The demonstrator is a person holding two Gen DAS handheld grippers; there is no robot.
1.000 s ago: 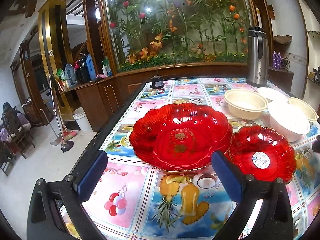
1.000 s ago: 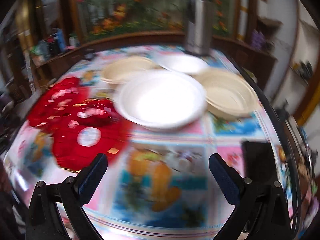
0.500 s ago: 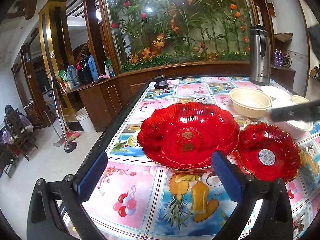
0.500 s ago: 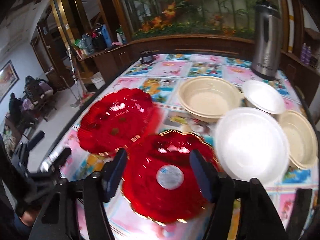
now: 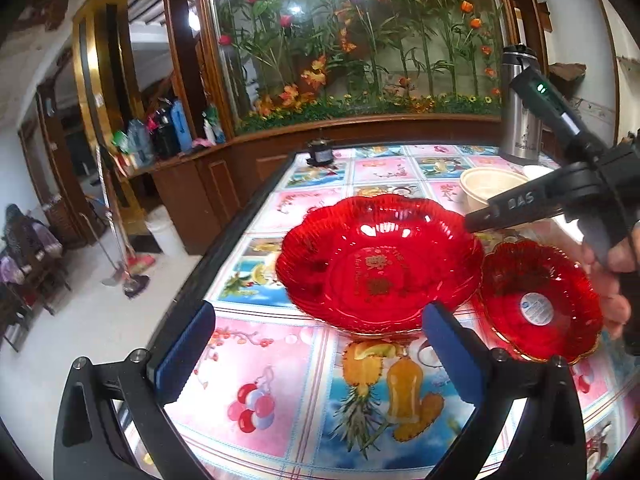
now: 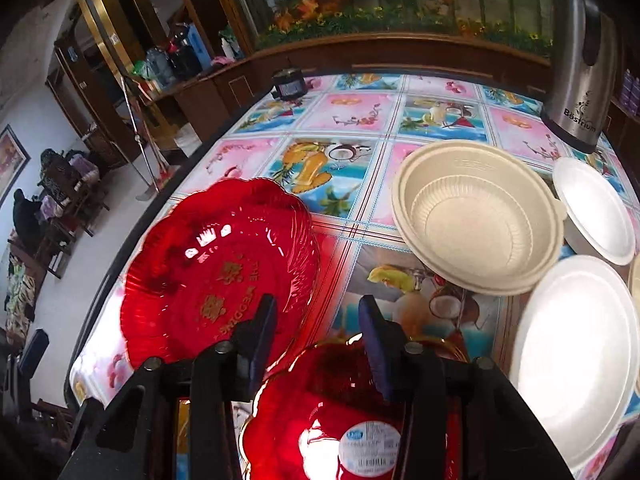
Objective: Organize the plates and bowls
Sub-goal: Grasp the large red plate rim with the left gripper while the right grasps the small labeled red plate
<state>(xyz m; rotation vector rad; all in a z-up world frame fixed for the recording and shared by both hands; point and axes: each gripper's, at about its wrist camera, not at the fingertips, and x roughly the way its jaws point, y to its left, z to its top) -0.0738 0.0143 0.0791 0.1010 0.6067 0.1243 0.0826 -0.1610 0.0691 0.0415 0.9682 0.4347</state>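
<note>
Right wrist: closing right tool straddles small red plate's far rim.

1. Table: covered with a fruit-print cloth.
2. Large red plate and small red plate lie side by side.
3. Beige bowl, two white bowls, steel kettle, small dark jar.

Black left gripper frames, blue ridged pads, silver screws.
</note>
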